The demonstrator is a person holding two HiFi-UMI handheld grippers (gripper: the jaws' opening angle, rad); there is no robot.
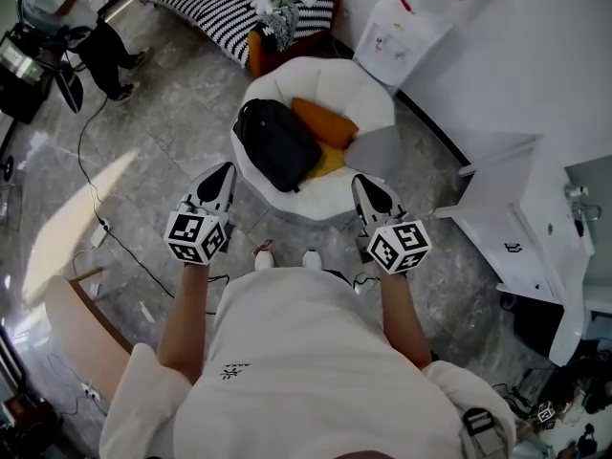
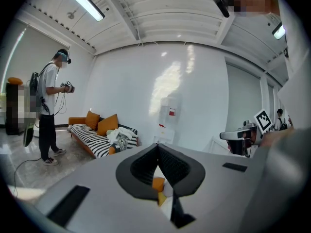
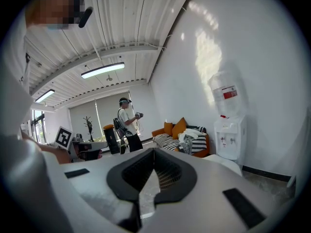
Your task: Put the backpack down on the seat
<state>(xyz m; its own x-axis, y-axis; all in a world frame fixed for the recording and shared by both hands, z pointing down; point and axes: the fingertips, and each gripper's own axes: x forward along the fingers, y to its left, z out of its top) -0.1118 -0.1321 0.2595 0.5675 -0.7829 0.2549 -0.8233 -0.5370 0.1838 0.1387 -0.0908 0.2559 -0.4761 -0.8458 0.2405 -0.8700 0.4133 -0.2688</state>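
The black backpack [image 1: 277, 143] lies on the round white seat [image 1: 368, 98], leaning against an orange cushion [image 1: 323, 120]. No gripper touches it. My left gripper [image 1: 222, 172] hovers just off the seat's near left rim, and my right gripper [image 1: 361, 182] hovers off its near right rim. Both point towards the seat. In the left gripper view the left gripper [image 2: 157, 148] has its jaws met at the tip with nothing held, and a bit of orange cushion [image 2: 158, 183] shows below them. The right gripper [image 3: 153, 152] is likewise shut and empty.
A water dispenser [image 1: 397, 27] stands against the wall behind the seat. A striped sofa [image 1: 206, 3] with piled clothes is at the back. Another person [image 1: 96, 41] stands far left. A white desk [image 1: 507, 218] is on the right. A cable [image 1: 96, 218] crosses the floor on the left.
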